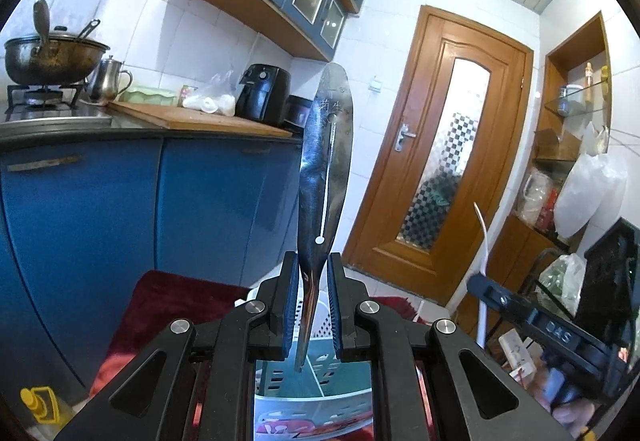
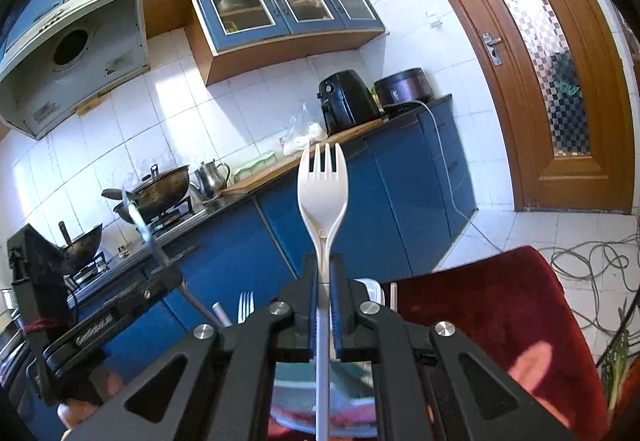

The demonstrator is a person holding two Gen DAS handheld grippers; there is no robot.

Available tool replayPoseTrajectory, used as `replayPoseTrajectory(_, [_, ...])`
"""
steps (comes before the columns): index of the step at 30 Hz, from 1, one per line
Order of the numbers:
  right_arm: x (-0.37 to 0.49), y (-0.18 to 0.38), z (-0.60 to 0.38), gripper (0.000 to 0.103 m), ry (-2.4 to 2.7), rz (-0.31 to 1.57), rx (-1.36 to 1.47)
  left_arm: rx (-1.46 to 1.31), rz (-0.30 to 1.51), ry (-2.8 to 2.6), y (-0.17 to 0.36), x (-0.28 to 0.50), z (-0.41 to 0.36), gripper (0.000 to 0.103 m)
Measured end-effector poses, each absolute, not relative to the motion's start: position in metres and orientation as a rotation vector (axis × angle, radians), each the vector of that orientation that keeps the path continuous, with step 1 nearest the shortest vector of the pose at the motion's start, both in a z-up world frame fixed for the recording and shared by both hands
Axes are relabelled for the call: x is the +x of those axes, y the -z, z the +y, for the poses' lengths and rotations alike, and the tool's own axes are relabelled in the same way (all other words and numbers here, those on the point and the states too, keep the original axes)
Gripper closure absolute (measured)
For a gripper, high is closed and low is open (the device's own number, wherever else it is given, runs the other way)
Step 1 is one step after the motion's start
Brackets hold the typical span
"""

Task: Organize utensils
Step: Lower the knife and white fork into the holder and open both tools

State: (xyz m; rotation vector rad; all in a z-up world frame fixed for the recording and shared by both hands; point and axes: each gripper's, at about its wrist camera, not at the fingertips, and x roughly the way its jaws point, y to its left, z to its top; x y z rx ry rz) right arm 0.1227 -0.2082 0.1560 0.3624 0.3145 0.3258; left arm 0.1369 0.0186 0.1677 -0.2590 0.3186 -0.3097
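The left hand-held gripper (image 1: 313,305) clamps a metal utensil (image 1: 326,161) upright and the right hand-held gripper (image 2: 324,305) a plastic fork (image 2: 323,197), above the basket (image 1: 316,381) at bottom centre.

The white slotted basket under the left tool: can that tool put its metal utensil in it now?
Probably yes: the left tool grips the metal utensil, and the white slotted basket sits open directly below, nothing between.
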Motion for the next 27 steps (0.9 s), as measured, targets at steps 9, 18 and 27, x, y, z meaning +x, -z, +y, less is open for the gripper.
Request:
replayPoseTrajectory(9, [0.146, -0.129, -0.184, 0.096, -0.256, 0.239, 0.243, -0.254, 0.381, 0.305, -0.138, 0.158, 0.018, 0.089])
replayPoseTrajectory(18, [0.151, -0.099, -0.189, 0.095, -0.199, 0.257, 0.227, -0.216, 0.42, 0.353, -0.119, 0.161, 0.005, 0.089])
replayPoseTrajectory(27, [0.142, -0.095, -0.183, 0.092, -0.225, 0.29, 0.183, -0.197, 0.477, 0.353, -0.107, 0.161, -0.003, 0.089])
